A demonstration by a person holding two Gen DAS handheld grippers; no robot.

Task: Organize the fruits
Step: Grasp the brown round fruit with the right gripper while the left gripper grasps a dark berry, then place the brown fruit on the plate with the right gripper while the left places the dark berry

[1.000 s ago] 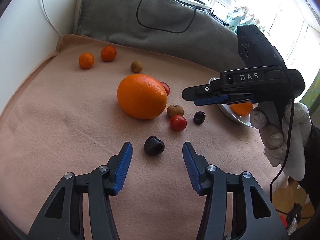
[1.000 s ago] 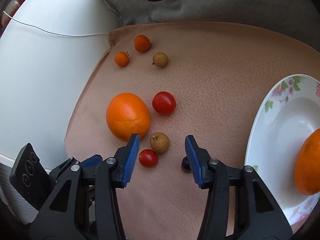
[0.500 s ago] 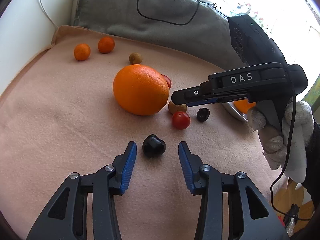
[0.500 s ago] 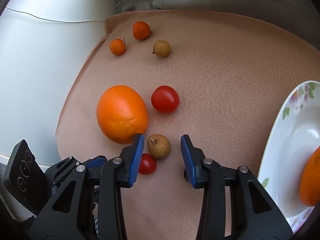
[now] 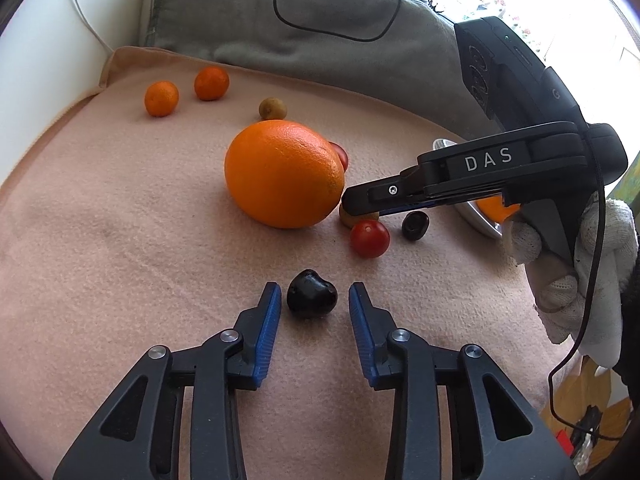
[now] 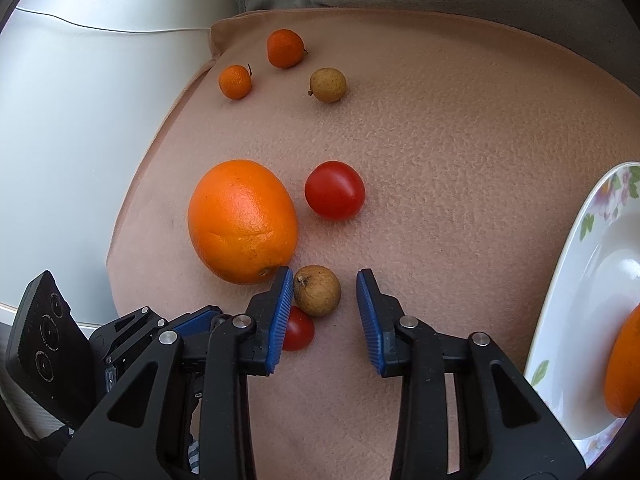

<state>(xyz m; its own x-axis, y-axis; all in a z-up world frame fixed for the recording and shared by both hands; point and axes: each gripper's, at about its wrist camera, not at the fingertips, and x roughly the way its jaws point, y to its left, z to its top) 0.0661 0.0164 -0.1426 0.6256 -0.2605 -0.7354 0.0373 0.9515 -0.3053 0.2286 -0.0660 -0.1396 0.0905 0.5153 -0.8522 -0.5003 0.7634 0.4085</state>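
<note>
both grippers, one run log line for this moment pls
left gripper: closing around dark fruit, not gripped | right gripper: closing around brown fruit, not gripped | plate: one orange fruit

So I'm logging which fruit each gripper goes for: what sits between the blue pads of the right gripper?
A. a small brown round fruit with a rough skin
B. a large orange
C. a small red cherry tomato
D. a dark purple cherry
A: in the right wrist view the small brown round fruit lies between the closing jaws of the right gripper, beside the large orange.
</note>
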